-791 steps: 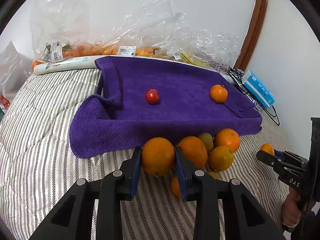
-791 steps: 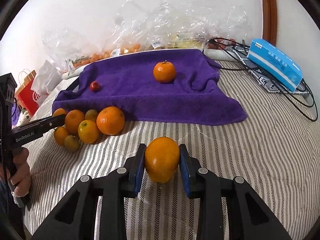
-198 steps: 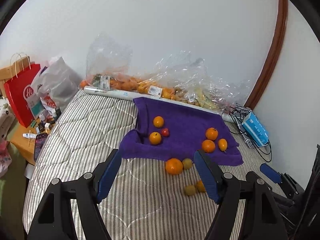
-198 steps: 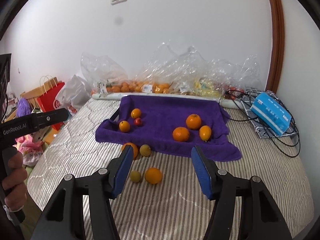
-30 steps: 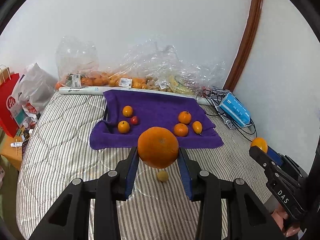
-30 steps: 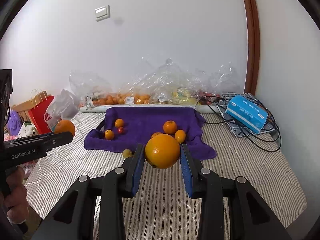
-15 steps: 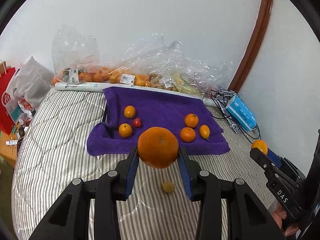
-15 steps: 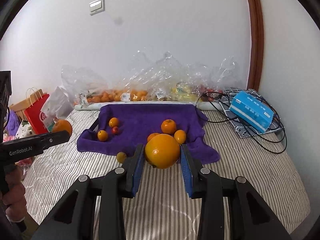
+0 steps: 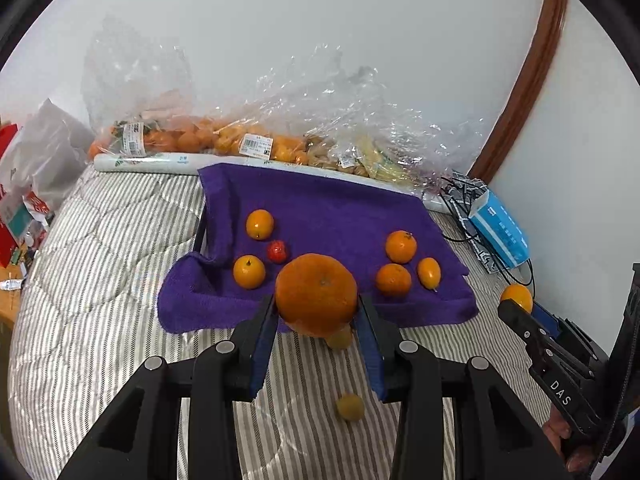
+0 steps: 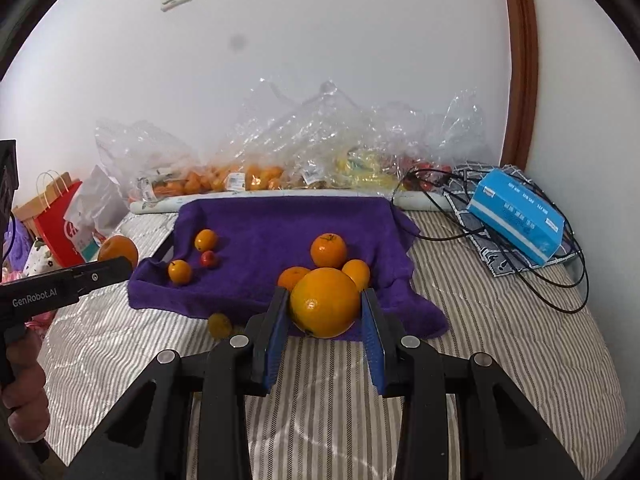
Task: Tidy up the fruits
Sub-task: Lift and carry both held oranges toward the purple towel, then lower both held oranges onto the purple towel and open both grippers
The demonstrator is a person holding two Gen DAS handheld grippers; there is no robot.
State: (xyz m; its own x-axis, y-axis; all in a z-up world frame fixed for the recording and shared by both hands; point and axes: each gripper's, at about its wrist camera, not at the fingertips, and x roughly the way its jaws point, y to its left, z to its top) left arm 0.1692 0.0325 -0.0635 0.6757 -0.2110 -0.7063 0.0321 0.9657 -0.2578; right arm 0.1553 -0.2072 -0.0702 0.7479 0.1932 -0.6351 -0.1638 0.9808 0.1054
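Left tool (image 9: 316, 312): its blue pads pinch a large, darker orange (image 9: 316, 294) on both sides, holding it in the air in front of the near edge of the towel.
Right tool (image 10: 325, 312): pinches a lighter, yellow-orange fruit (image 10: 325, 307) between its pads, also raised, in front of the towel's near right part.
Purple towel (image 9: 328, 216): spread on the striped bed cover (image 9: 100, 280), its left edge folded up.
Left group on towel: two small oranges (image 9: 259, 223) (image 9: 249, 271) with a small red fruit (image 9: 277, 251) between and just right of them.
Right group on towel: two round oranges (image 9: 401, 246) (image 9: 393, 279) and an oval yellow-orange fruit (image 9: 429, 273), close together.
Off the towel: two small yellow-green fruits lie on the bed cover, one (image 9: 339, 338) just below the left tool's orange near the towel edge, the other (image 9: 350, 407) nearer the camera.
Back of bed: clear plastic bags (image 9: 256, 128) with more fruit lie against the wall.
Right side: a blue box (image 10: 516, 214) rests on black cables (image 10: 560, 280).
Hands: a person's hand (image 10: 24, 392) grips the left tool's handle in the right wrist view.
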